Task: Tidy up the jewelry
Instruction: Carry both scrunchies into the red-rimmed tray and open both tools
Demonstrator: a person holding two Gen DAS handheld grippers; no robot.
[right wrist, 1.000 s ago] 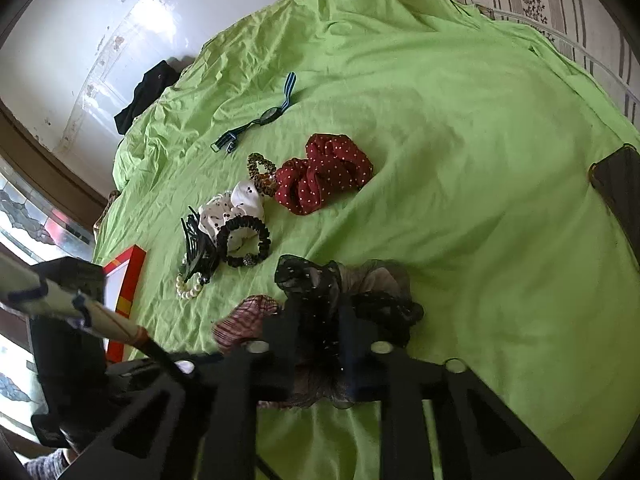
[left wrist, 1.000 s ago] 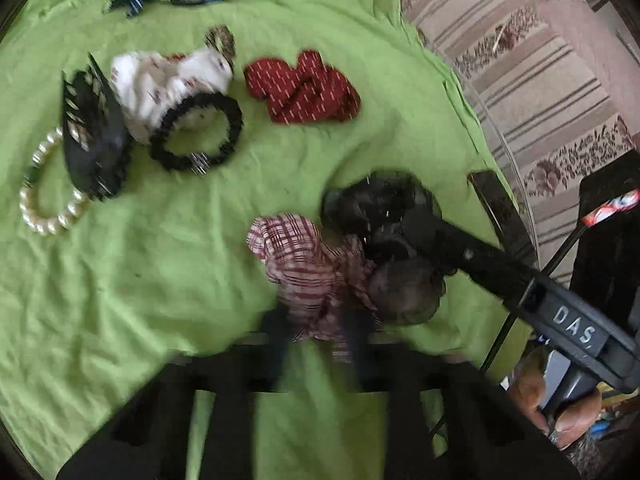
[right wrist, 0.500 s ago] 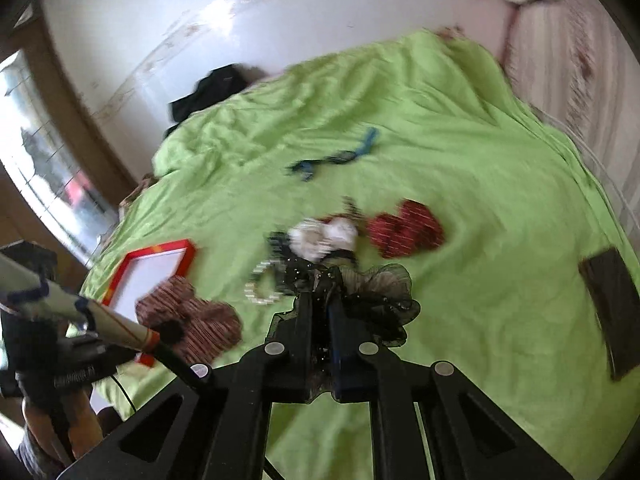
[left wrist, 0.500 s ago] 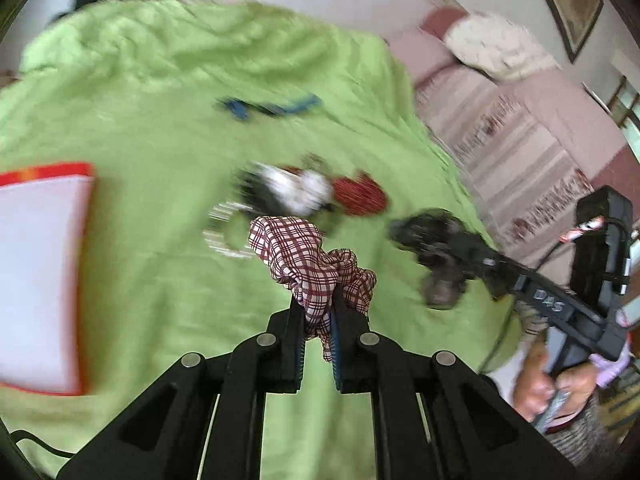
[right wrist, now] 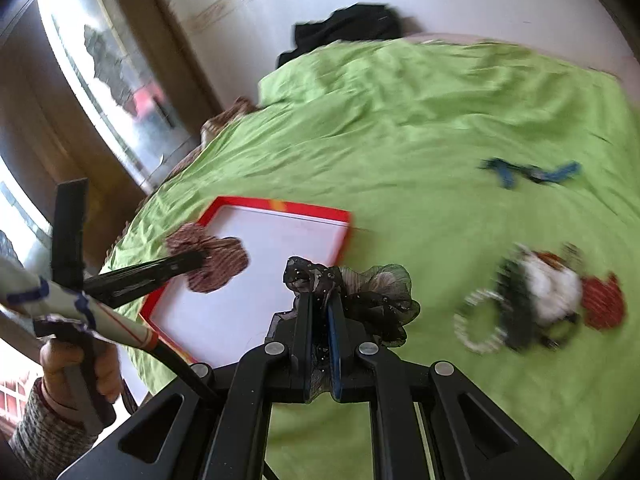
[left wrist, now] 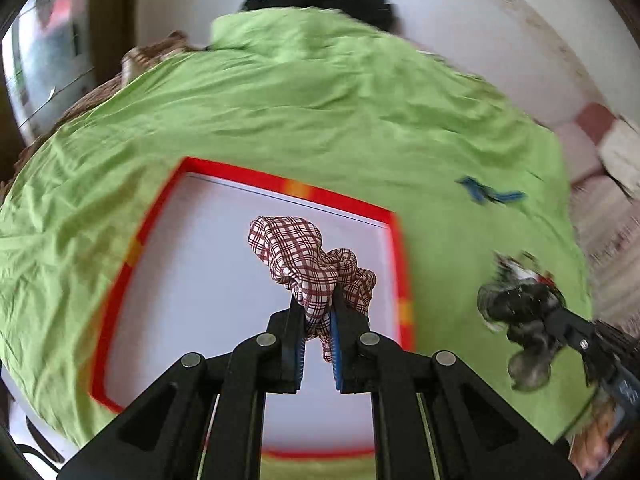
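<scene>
My left gripper (left wrist: 316, 300) is shut on a brown-and-white plaid scrunchie (left wrist: 308, 260) and holds it in the air over a shallow red-rimmed tray (left wrist: 192, 264) with a white bottom, lying on the green bedsheet. My right gripper (right wrist: 320, 300) is shut on a black sheer scrunchie (right wrist: 360, 292), held above the sheet just right of the tray (right wrist: 260, 280). The left gripper and plaid scrunchie (right wrist: 212, 256) show over the tray in the right wrist view. The right gripper with the black scrunchie (left wrist: 520, 312) shows at right in the left wrist view.
On the sheet to the right lie a pearl bracelet (right wrist: 480, 324), a black claw clip (right wrist: 516, 300), a white scrunchie (right wrist: 552, 284), a red dotted scrunchie (right wrist: 604, 300) and a blue band (right wrist: 528, 172). A black garment (right wrist: 344, 32) lies at the far wall. A window is at left.
Both grippers lifted their scrunchies off the sheet and swung left toward the red tray. The left one now hangs over the tray; the pile of accessories has fallen to the right.
</scene>
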